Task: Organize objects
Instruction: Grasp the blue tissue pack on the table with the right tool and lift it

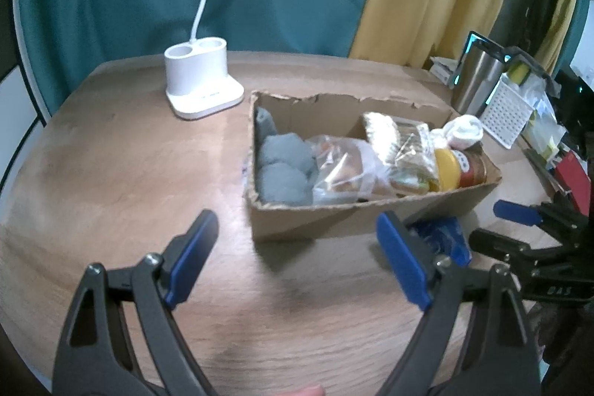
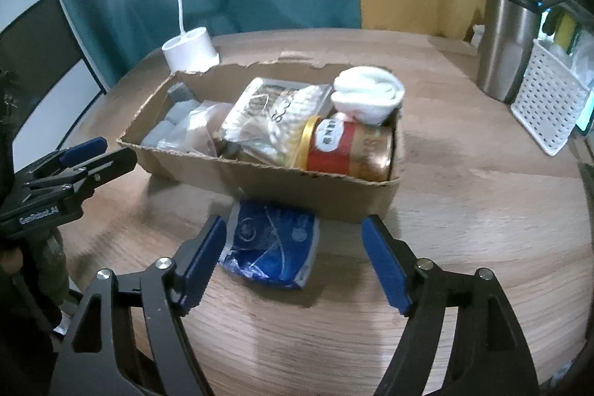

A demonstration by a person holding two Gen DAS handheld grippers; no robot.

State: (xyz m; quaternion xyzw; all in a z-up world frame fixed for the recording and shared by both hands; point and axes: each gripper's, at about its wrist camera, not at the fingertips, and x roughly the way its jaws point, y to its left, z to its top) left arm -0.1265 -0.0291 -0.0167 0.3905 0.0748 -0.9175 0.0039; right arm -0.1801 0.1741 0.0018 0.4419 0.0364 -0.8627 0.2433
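Observation:
An open cardboard box (image 2: 297, 190) (image 1: 334, 221) stands on the wooden table. It holds grey rolled socks (image 1: 282, 166), clear snack bags (image 2: 267, 114), a red-labelled jar (image 2: 345, 147) lying on its side and a white sock roll (image 2: 367, 95). A blue packet (image 2: 271, 247) (image 1: 445, 236) lies flat on the table against the box's near wall. My right gripper (image 2: 293, 229) (image 1: 497, 227) is open around the packet, its pads not pressing it. My left gripper (image 1: 297, 225) (image 2: 111, 151) is open and empty near the box's left front corner.
A white lamp base (image 1: 200, 80) stands behind the box on the left. A steel mug (image 2: 505, 43) and a white perforated basket (image 2: 549, 106) stand at the right. Teal and yellow curtains hang behind the table. Bare wood lies left of the box.

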